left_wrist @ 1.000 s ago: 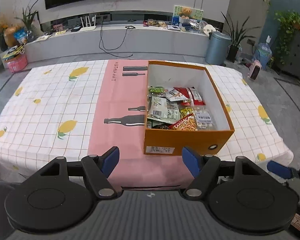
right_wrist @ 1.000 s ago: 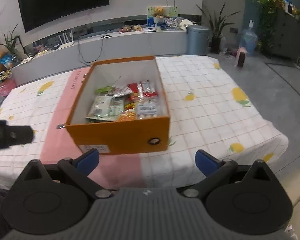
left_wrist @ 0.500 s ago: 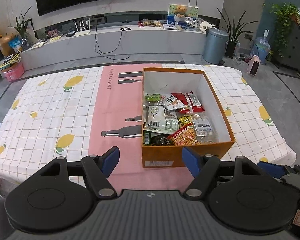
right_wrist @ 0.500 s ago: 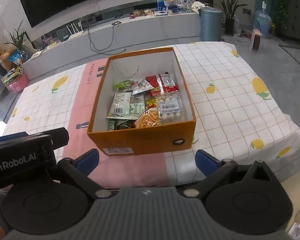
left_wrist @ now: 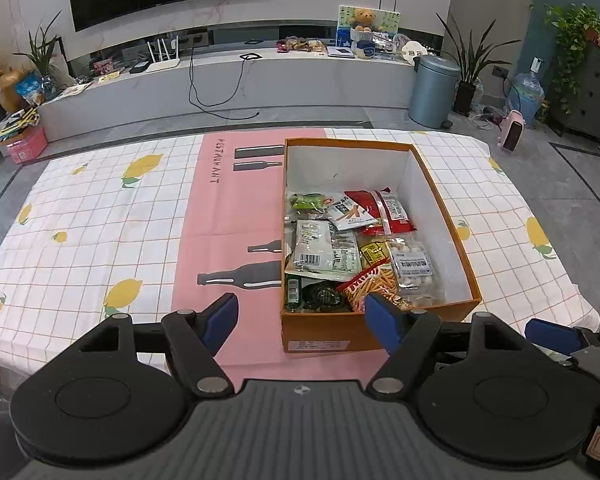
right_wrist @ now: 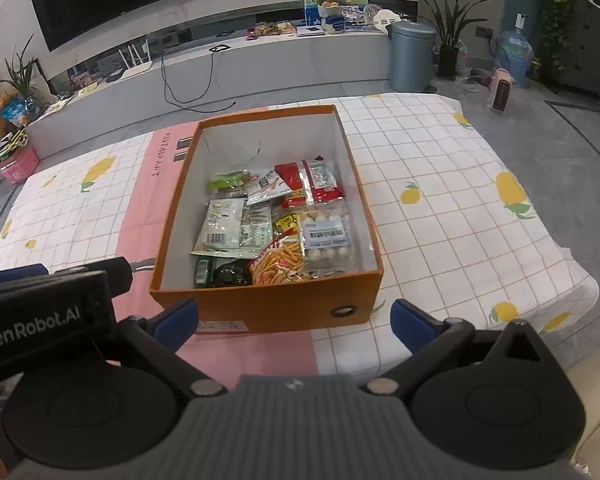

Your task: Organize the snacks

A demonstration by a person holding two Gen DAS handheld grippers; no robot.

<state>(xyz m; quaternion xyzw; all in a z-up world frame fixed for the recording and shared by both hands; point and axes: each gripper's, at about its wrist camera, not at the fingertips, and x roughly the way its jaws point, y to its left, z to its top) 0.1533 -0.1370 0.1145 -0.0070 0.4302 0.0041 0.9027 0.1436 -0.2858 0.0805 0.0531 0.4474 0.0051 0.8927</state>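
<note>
Here the orange box [left_wrist: 374, 332] sits on the lemon-print counter [left_wrist: 100, 240], its near half filled with snack packets [left_wrist: 340, 248]. Both the left gripper [left_wrist: 302, 316] and the right gripper [right_wrist: 296, 320] hover before it, jaws wide apart and holding nothing.

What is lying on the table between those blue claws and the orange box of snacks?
Nothing: only bare tablecloth shows between the open right gripper and the orange box in the right wrist view. The left wrist view shows the same before the open left gripper.
</note>
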